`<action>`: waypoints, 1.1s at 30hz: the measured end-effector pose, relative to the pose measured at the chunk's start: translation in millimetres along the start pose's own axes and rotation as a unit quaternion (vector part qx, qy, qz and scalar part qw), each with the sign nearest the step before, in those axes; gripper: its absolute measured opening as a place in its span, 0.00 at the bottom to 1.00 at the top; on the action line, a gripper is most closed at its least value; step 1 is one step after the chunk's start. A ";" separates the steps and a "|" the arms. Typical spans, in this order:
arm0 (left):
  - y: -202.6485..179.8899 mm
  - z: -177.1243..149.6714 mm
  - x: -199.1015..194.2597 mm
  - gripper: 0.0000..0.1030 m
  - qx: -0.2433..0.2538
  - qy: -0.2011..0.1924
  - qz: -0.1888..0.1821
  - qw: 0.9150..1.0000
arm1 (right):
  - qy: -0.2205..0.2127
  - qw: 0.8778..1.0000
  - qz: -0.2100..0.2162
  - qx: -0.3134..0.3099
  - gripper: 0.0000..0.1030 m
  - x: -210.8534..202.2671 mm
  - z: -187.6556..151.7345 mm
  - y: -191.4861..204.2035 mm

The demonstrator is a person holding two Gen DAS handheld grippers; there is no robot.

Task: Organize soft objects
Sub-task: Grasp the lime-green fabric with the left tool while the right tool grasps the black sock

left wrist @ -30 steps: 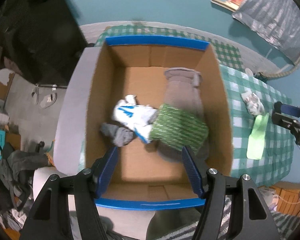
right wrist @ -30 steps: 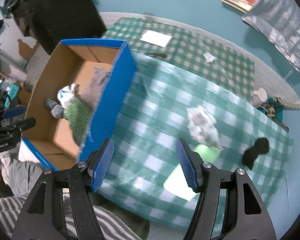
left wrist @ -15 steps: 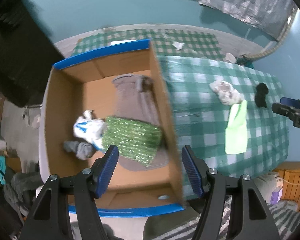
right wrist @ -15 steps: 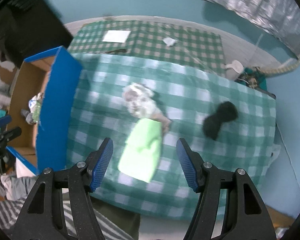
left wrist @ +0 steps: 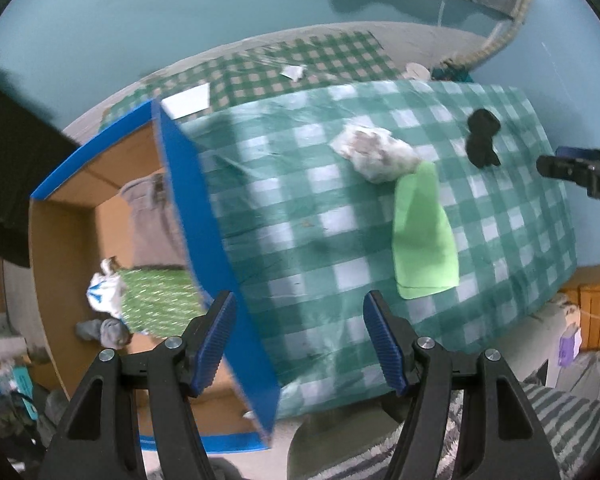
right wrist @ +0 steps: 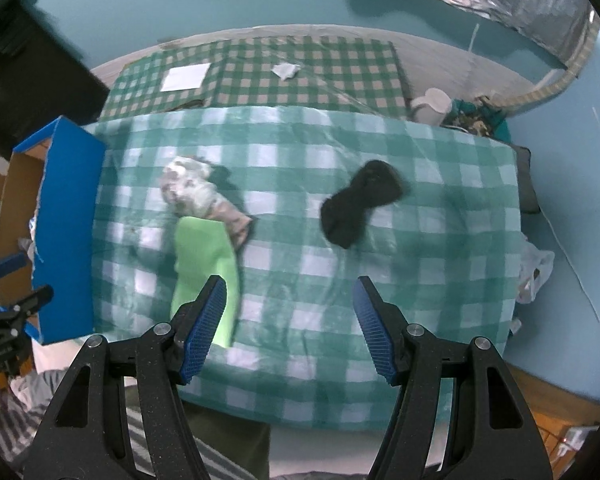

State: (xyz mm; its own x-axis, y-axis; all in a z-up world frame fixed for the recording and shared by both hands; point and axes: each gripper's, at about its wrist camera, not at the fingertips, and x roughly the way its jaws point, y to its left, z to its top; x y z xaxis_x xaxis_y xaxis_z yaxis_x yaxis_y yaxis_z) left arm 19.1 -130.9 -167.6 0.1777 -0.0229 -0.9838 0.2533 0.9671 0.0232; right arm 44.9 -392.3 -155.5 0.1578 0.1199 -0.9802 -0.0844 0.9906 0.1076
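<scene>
A blue-edged cardboard box (left wrist: pixel 204 216) stands at the left end of a table with a green checked cloth (left wrist: pixel 292 208). In it lie a grey garment (left wrist: pixel 152 216), a green patterned cloth (left wrist: pixel 160 300), a white and blue item (left wrist: pixel 104 294) and a grey sock (left wrist: pixel 108 330). On the cloth lie a light green cloth (left wrist: pixel 422 232) (right wrist: pixel 204 264), a crumpled whitish cloth (left wrist: pixel 376 152) (right wrist: pixel 192 192) and a black sock (left wrist: pixel 482 136) (right wrist: pixel 360 204). My left gripper (left wrist: pixel 300 344) is open and empty above the box's right wall. My right gripper (right wrist: pixel 288 320) is open and empty above the table's near edge.
The box (right wrist: pixel 66 232) shows at the left in the right wrist view. A second checked cloth (right wrist: pixel 260 76) on the floor behind holds a white paper (right wrist: pixel 186 76). A white jug (right wrist: pixel 432 106) and a plastic bag (right wrist: pixel 534 268) sit right of the table.
Both grippers have swung to the right, from over the box toward the table. The cloths on the table are now more central in both views. Both stay open and empty.
</scene>
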 end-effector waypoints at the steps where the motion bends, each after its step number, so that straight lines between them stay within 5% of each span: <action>1: -6.3 1.7 2.7 0.65 0.006 0.003 -0.001 1.000 | 0.001 1.000 0.000 0.002 0.63 0.1 -0.6 -2.9; 13: -62.6 18.1 30.9 0.65 0.050 0.030 0.008 0.998 | 0.016 1.000 -0.003 0.012 0.63 18.1 1.3 -38.9; 33: -121.8 32.6 91.3 0.70 0.035 0.077 0.025 0.996 | 0.056 0.998 0.004 0.032 0.64 82.8 38.3 -68.3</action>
State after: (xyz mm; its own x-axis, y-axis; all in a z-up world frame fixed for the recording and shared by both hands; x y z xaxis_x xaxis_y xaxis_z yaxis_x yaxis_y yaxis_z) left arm 35.5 -259.1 -254.5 0.0448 0.0699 -0.9965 0.3139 0.9460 0.0805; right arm 101.4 -447.5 -237.6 0.0460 0.1237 -0.9913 -0.0224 0.9922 0.1228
